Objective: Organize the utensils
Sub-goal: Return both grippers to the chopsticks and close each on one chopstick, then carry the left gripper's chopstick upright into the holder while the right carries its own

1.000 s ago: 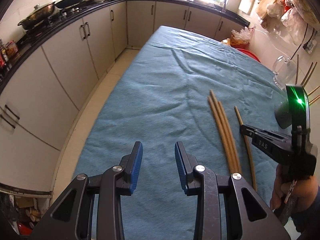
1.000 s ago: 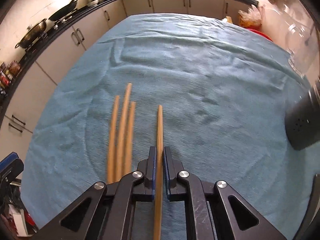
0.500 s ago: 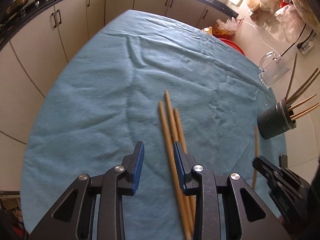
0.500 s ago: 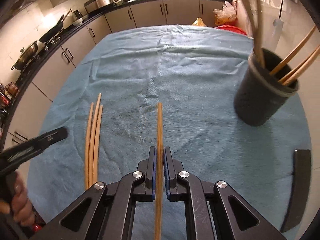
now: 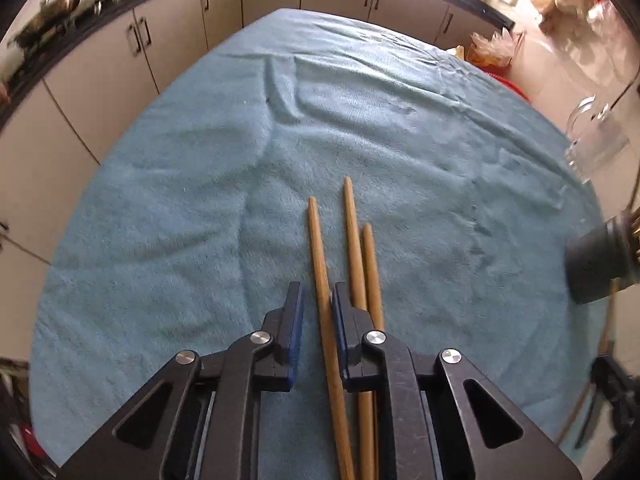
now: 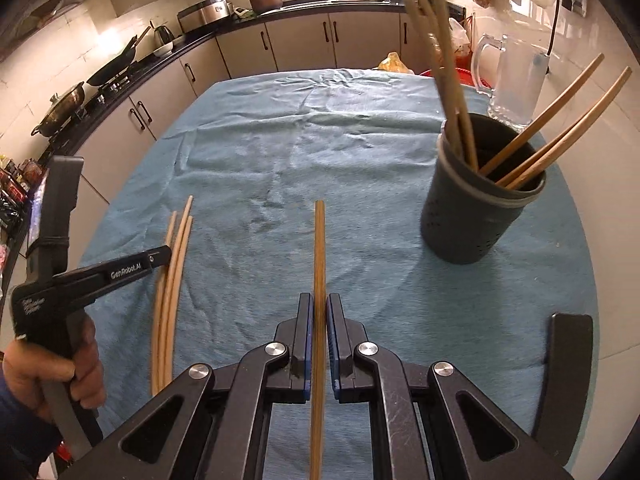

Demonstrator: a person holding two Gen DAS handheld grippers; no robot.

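1. Blue towelling cloth [image 6: 280, 152] covered the table, with pale kitchen cabinets [image 6: 304, 46] behind it.
2. At nine o'clock in the right wrist view, the left gripper [image 6: 162, 257] reached over three chopsticks [image 6: 172, 280] lying side by side on the cloth.
3. From its own camera, the left gripper [image 5: 318, 320] had its fingers narrowly apart, straddling the leftmost chopstick [image 5: 320, 276]; whether they pinched it could not be told.
4. At six o'clock, the right gripper [image 6: 319, 328] was clamped on a single chopstick [image 6: 319, 248] pointing toward twelve.
5. At two o'clock stood a dark holder [image 6: 472, 216] with several chopsticks inside, a glass mug [image 6: 512, 80] just behind it.
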